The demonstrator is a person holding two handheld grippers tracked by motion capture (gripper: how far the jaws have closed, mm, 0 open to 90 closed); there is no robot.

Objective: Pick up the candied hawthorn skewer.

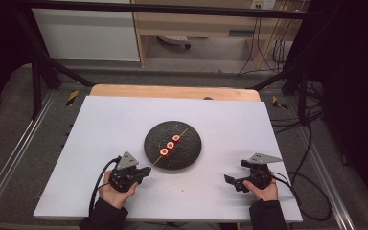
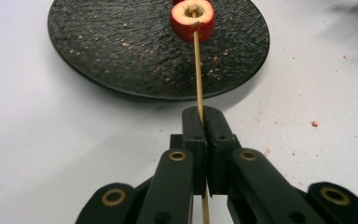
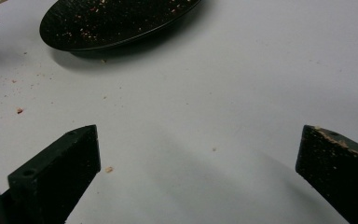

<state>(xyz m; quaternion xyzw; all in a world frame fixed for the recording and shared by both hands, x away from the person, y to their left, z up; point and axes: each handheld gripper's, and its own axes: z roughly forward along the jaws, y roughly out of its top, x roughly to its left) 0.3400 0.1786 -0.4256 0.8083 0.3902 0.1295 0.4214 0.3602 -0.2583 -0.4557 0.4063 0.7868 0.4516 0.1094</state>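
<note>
High view: white table [image 1: 100,143] w/ a black round plate [image 1: 190,153] near the middle; a thin wooden skewer [image 1: 159,160] lies slanted across it, carrying three red fruit pieces [image 1: 170,144] in a row over the plate. Skewer's near end sticks out past the plate's rim toward the person, into the left gripper [image 1: 145,170], whose jaws are closed on it. Right gripper [image 1: 230,181] sits well apart from the plate at the table's right front, jaws spread, nothing between them. Left gripper view: jaws pressed tight together w/ the skewer [image 2: 198,74] clamped between them, stick running straight ahead to the nearest fruit piece [image 2: 192,19], hollow cored end facing the cam, above the plate [image 2: 121,56]. Crumbs scattered on plate & table. Right gripper view: jaws wide apart over bare table [image 3: 205,93], plate [image 3: 112,23] ahead, a few crumbs on the surface, some stuck on one jaw's pad.
</note>
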